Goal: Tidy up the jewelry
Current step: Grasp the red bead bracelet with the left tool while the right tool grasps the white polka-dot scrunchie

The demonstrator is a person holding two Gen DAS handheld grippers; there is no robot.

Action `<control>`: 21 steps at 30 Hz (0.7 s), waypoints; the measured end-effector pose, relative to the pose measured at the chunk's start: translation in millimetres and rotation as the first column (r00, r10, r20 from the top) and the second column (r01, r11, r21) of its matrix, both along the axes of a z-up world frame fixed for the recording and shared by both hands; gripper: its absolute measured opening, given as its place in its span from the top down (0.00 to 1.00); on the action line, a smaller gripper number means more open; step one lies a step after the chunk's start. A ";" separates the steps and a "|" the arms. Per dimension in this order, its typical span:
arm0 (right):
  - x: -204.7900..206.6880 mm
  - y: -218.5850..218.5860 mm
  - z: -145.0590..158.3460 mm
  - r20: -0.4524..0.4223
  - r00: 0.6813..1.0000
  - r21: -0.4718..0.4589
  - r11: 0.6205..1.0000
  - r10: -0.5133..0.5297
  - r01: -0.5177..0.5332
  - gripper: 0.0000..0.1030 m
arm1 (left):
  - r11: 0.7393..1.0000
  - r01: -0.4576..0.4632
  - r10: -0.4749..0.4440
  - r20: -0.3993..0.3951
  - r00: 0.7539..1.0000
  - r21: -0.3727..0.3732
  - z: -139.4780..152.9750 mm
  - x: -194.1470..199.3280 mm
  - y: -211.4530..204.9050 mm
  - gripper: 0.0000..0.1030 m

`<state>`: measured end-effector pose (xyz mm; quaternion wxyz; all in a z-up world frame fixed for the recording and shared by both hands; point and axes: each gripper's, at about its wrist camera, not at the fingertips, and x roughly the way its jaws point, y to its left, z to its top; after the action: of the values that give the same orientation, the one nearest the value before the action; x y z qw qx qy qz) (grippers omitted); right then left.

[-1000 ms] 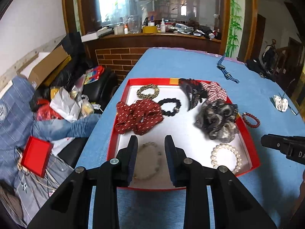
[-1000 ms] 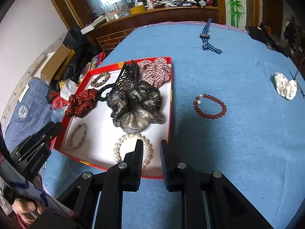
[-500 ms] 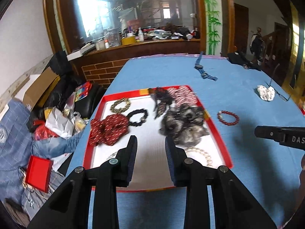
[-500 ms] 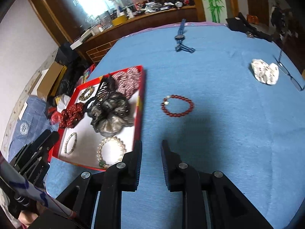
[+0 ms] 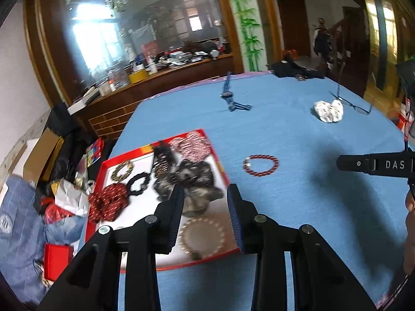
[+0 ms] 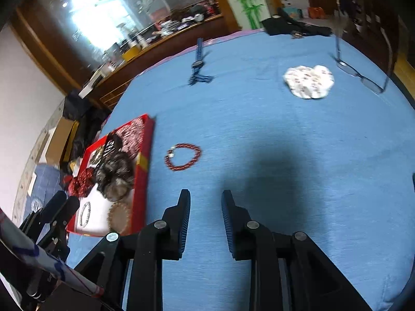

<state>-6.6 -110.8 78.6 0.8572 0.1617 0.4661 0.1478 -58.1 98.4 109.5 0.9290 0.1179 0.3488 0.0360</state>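
Observation:
A red tray (image 5: pixel 102 171) (image 6: pixel 144 160) on the blue table holds scrunchies, a hair claw and bracelets, among them a pearl bracelet (image 5: pixel 202 237) (image 6: pixel 119 213). A red bead bracelet (image 5: pixel 261 165) (image 6: pixel 183 157) lies on the cloth just right of the tray. My left gripper (image 5: pixel 206 199) is open and empty above the tray's near right part. My right gripper (image 6: pixel 205 202) is open and empty over bare cloth, nearer than the red bracelet. Each gripper shows at the edge of the other's view.
A white patterned scrunchie (image 5: pixel 329 111) (image 6: pixel 308 80), eyeglasses (image 6: pixel 360 75) and a blue strap (image 5: pixel 229 96) (image 6: pixel 198 63) lie farther back on the table. A black item (image 6: pixel 290 27) sits at the far edge. Clutter, boxes and bags (image 5: pixel 52 181) lie beyond the left edge.
Both grippers have swung to the right and lifted, so the tray has slid left in both views. The red bracelet and white scrunchie now sit more central. Both jaws have opened wider.

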 end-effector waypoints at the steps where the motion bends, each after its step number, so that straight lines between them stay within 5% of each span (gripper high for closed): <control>1: 0.4 -5.8 -1.7 -0.003 1.000 0.006 1.000 -0.008 0.008 0.74 | 1.000 0.008 -0.007 -0.001 1.000 0.006 0.0 0.7 -5.5 0.68; 5: 2.6 -30.9 -8.2 -0.013 0.999 0.029 0.999 -0.045 0.045 0.74 | 0.999 0.052 -0.052 -0.018 0.998 0.013 0.9 7.7 -26.0 0.68; 9: 7.7 -56.7 -15.3 -0.025 0.996 0.044 0.995 -0.091 0.092 0.73 | 0.985 0.117 -0.134 -0.133 0.982 -0.129 2.5 40.3 -31.5 0.68; 14: 13.6 -85.7 -31.5 -0.056 0.988 0.067 0.987 -0.143 0.146 0.72 | 0.964 0.092 -0.164 -0.283 0.945 -0.250 -12.3 103.6 -33.6 0.68; 21: 9.8 -103.8 -35.6 -0.063 0.987 0.081 0.985 -0.150 0.155 0.72 | 0.974 0.013 -0.105 -0.397 0.912 -0.228 -47.6 163.9 -39.1 0.69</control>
<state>3.3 -214.6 43.0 0.8448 0.2377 0.4695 0.0970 105.8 59.3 61.9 0.8441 0.0298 0.5324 -0.0564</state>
